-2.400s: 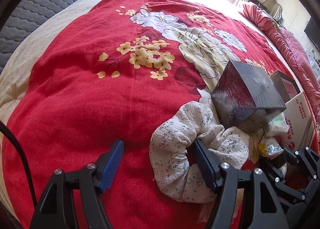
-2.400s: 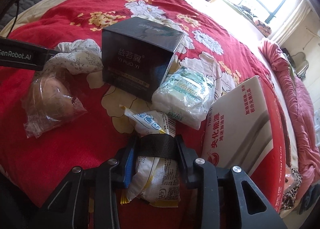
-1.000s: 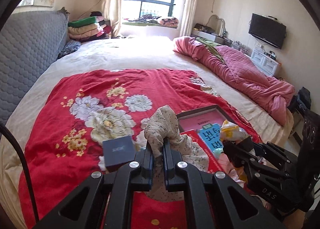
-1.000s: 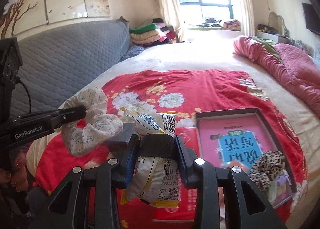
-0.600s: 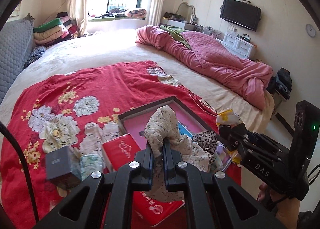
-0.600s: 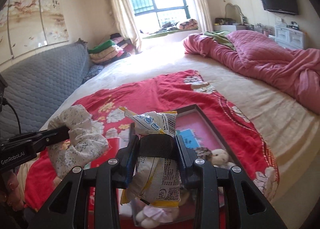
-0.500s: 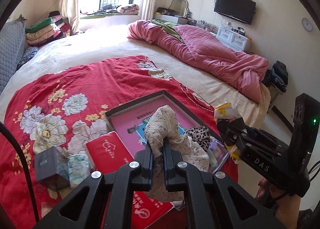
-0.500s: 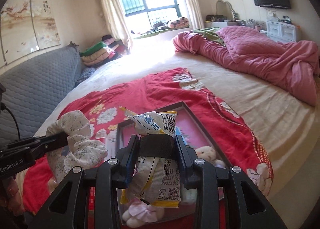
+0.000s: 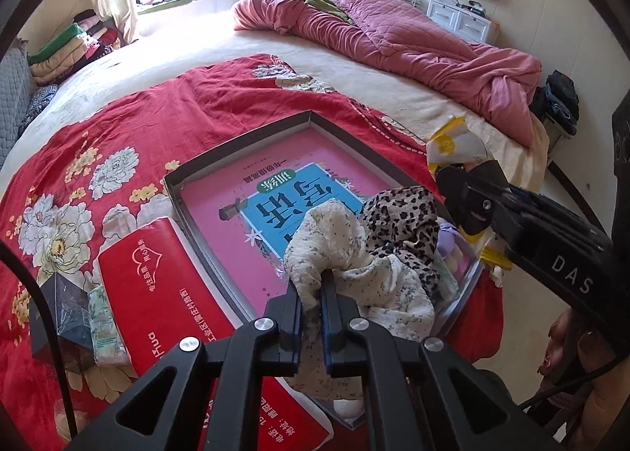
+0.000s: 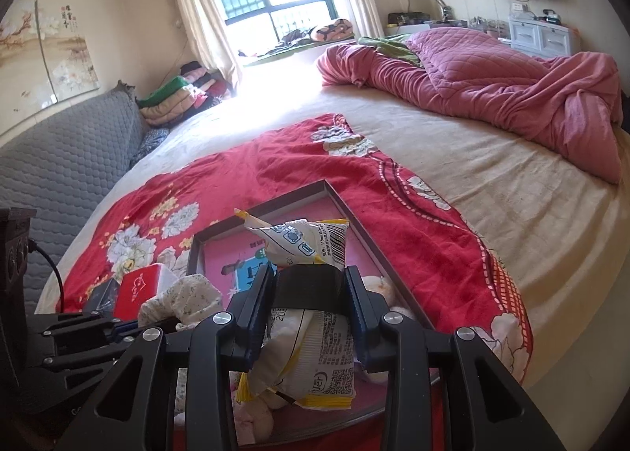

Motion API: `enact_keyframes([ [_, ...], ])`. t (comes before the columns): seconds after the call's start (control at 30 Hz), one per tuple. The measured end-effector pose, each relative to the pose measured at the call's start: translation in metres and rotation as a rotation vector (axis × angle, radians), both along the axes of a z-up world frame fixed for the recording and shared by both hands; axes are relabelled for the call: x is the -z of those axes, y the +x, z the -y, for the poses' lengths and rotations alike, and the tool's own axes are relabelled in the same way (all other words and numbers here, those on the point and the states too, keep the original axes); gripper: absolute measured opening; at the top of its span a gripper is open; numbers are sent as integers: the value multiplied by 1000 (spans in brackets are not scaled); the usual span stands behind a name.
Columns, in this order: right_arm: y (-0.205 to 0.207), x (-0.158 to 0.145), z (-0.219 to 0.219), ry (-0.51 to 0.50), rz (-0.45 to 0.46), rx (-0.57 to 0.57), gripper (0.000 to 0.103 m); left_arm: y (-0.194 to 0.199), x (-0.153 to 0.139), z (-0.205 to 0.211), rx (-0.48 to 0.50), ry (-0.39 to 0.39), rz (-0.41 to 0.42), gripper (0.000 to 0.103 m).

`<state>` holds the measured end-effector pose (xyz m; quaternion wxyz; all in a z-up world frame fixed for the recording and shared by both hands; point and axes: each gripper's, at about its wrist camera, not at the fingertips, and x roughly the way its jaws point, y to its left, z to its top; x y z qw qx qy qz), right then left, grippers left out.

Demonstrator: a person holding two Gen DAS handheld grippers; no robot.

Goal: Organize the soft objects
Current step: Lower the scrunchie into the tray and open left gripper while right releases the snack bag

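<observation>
My left gripper (image 9: 313, 287) is shut on a white floral scrunchie (image 9: 346, 250) and holds it over the near end of a dark-rimmed tray (image 9: 244, 140) that has a pink book (image 9: 252, 191) in it. A leopard-print scrunchie (image 9: 405, 215) lies in the tray beside it. My right gripper (image 10: 309, 285) is shut on a white and yellow snack packet (image 10: 307, 356), above the tray's (image 10: 370, 238) near end. Small plush toys (image 10: 378, 285) lie in the tray. The right gripper with its packet (image 9: 456, 144) also shows in the left wrist view.
A red tissue pack (image 9: 157, 285), a dark box (image 9: 59, 317) and a small tissue packet (image 9: 104, 325) lie on the red floral blanket (image 9: 157, 112) left of the tray. A pink quilt (image 10: 492, 73) is bunched at the far right of the bed.
Both grippers have lifted their items off the blanket and carried them right, over the tray. In the last half second they have come lower and closer to the tray.
</observation>
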<state>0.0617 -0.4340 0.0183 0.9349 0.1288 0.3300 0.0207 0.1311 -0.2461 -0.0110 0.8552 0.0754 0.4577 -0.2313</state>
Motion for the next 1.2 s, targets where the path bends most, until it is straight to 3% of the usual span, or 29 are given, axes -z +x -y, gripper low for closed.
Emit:
enact_keyframes([
  [0.53,32,39,-26,-21,-92,-91,41,12,25,-6,-6,-15,-84,10],
  [0.73,30,39,-27,-12,-92,-102,44,13,22,-11,-23,-20,-84,19],
  [0.83,29,37,-27,13,-83,-110,53,13,19,-14,-32,-26,-83,22],
  [1.1,26,34,-33,0,-79,-127,53,13,14,-17,-40,-20,-70,26],
  [1.2,25,33,-32,0,-75,-117,53,12,11,-18,-41,-22,-65,35],
])
